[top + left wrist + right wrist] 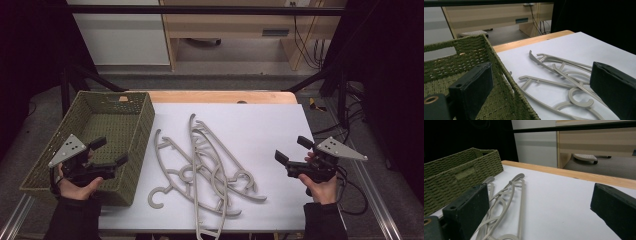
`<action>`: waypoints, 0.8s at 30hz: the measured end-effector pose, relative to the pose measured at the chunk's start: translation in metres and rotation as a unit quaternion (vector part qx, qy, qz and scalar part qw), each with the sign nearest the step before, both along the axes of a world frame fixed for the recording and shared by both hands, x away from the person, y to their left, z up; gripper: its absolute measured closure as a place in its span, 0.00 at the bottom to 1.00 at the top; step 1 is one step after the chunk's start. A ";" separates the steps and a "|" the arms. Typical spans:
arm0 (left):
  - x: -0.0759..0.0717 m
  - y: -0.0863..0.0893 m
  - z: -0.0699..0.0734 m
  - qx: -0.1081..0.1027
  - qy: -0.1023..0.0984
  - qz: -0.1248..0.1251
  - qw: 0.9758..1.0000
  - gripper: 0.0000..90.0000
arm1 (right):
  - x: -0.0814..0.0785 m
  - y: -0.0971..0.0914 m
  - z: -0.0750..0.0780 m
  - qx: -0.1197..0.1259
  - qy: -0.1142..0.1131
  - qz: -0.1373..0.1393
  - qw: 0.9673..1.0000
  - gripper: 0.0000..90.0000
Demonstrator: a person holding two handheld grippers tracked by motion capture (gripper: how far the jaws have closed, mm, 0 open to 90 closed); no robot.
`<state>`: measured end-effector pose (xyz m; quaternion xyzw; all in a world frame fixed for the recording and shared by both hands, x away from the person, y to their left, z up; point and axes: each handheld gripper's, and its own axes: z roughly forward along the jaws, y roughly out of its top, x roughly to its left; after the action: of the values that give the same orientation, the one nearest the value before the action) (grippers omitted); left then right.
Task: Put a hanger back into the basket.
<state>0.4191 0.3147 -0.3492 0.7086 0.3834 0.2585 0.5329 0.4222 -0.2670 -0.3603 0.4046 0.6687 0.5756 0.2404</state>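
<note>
Several grey-beige plastic hangers (pixel 200 165) lie in a tangled pile on the white table cover (pixel 265 130). A green woven basket (pixel 142 130) stands at the table's left end, with nothing seen inside it. My left gripper (pixel 111 150) is held over the basket's near right corner, jaws open with nothing between them. My right gripper (pixel 291 148) hovers at the right side of the cover, also open and holding nothing, pointing toward the pile. In the left gripper view the gripper (pixel 536 82) faces the hangers (pixel 554 65) past the basket wall (pixel 474 45). In the right gripper view the gripper (pixel 539 205) looks across bare cover to the hangers (pixel 522 192) and the basket (pixel 461 175).
The wooden table edge (pixel 220 96) runs along the back. Beyond it stand a desk and a white cabinet (pixel 125 35). Black frame bars slant down at both back corners. Bare cover lies between the pile and my right gripper.
</note>
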 end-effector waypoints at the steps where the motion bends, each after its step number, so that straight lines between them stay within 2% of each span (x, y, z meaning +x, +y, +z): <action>1: 0.000 0.000 0.000 0.000 0.000 -0.001 1.000 0.05 | 0.000 0.001 0.001 -0.001 -0.002 -0.002 1.000 0.03; 9: -0.001 0.001 0.000 -0.001 -0.003 0.001 1.000 0.05 | -0.007 0.012 0.009 -0.024 0.007 0.005 1.000 0.04; 11: -0.002 0.001 0.000 0.002 -0.005 0.001 1.000 0.05 | -0.008 0.018 0.011 -0.027 0.013 0.010 0.999 0.04; 13: -0.002 0.002 0.001 -0.001 -0.006 0.001 1.000 0.05 | -0.010 0.029 0.012 -0.041 0.018 0.016 0.999 0.03; 19: -0.002 0.003 0.000 -0.002 -0.006 0.003 1.000 0.05 | -0.013 0.045 0.015 -0.051 0.023 0.028 0.998 0.03; 24: -0.001 0.001 -0.001 0.004 -0.004 0.004 1.000 0.05 | -0.016 0.063 0.009 -0.068 0.031 0.042 0.996 0.04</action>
<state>0.4179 0.3159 -0.3501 0.7083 0.3828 0.2648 0.5308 0.4067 -0.2038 -0.3509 0.3764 0.7297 0.5258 0.2221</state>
